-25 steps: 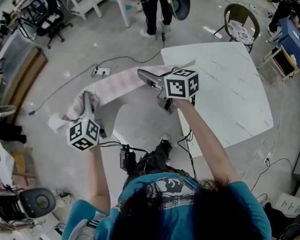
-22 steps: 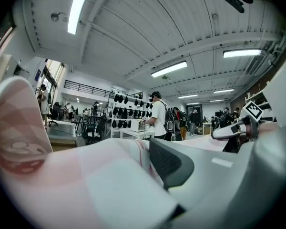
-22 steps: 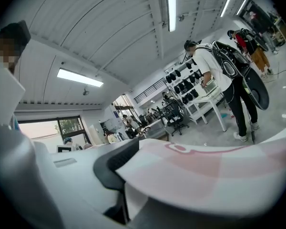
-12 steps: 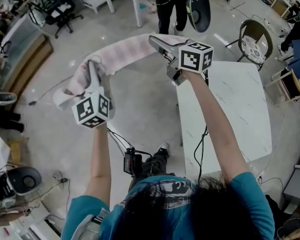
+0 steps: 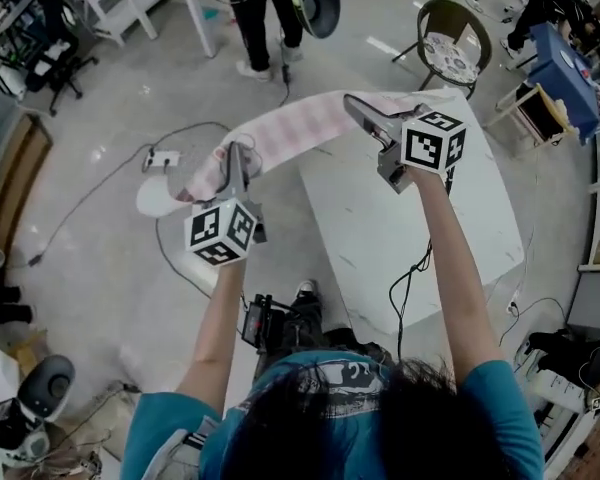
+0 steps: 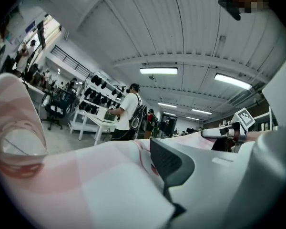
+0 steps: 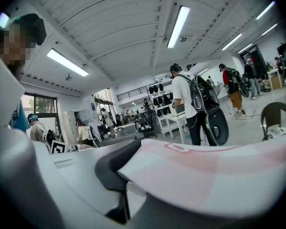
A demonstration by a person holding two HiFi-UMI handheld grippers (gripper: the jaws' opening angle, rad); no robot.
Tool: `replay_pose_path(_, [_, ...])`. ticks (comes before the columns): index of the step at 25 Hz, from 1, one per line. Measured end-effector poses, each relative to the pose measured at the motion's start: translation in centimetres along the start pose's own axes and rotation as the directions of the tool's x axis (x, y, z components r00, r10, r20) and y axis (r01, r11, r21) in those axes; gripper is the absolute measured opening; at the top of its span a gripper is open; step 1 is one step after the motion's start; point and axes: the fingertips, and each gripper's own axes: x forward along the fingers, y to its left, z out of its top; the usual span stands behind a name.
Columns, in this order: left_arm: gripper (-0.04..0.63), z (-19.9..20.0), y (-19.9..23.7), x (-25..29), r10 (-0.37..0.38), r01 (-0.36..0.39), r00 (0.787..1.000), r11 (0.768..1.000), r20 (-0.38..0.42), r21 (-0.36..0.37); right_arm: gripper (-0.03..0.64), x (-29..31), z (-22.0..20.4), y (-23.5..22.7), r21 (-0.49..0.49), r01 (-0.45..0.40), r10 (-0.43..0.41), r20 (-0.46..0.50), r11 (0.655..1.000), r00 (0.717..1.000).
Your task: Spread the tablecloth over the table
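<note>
A pink-and-white checked tablecloth hangs bunched in a band between my two grippers, above the floor and the far left corner of the white marble table. My left gripper holds the cloth's left end, and a loose end droops beyond it. In the left gripper view the cloth covers one jaw and lies against the dark pad; those jaws have just eased open slightly. My right gripper pinches the other end over the table's corner. Its jaws have just been closing on the cloth.
A person with a backpack stands beyond the table. A round-backed chair is at the far right, next to a blue table. A power strip and cables lie on the floor at left. Another cable hangs along the table's near edge.
Both grippers have swung to the right with the cloth stretched between them. The right gripper has come over the table's far corner, and the left has moved closer to the table's left edge.
</note>
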Motion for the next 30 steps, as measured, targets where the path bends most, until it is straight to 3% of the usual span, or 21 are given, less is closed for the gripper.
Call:
replay_pose_path(6, [0.084,-3.5,-7.6,0.3,-0.087,0.084,0.996,0.993,-0.034,-0.082,0.025,-8.4,-3.4,-4.3,0.153,0.097,-0.105,0.045,0.983,0.993])
replay_pose_path(11, [0.078,-6.0,-11.8,-0.4,-0.101,0.090,0.994,0.979,-0.047,-0.182,0.018,-12.8,-5.8,-6.9,0.261,0.086,-0.117,0.104,0.962,0.988])
replay_pose_path(17, [0.078,-5.5,-13.0,-2.3,-0.079,0.065,0.995,0.980,-0.067,-0.189,0.020,-14.0,-5.0,-5.5,0.235,0.022,-0.051,0.118,0.972,0.992])
replay_pose_path(20, [0.077,-5.1,-15.5,-3.5,-0.079,0.062,0.995,0.969,-0.064,-0.241,0.020,-16.6,-3.9,-5.2,0.227,-0.013,-0.014,0.117,0.974,0.993])
replay_pose_path(25, [0.061,-11.4,-25.8,-4.3,-0.087,0.059,0.995,0.914,-0.051,-0.401,0.020,-27.0,-6.7,-10.2,0.222,-0.042,0.017,0.112,0.974,0.994])
replay_pose_path(27, [0.054,-13.3,-28.0,-4.7,-0.093,0.062,0.994,0.897,-0.050,-0.437,0.021,-29.3,-7.7,-11.2,0.230,-0.036,0.013,0.099,0.973,0.995])
replay_pose_path(30, [0.054,-13.8,-28.8,-4.9,-0.116,0.075,0.990,0.906,-0.074,-0.417,0.023,-30.4,-7.9,-11.2,0.239,-0.014,-0.006,0.084,0.971,0.996])
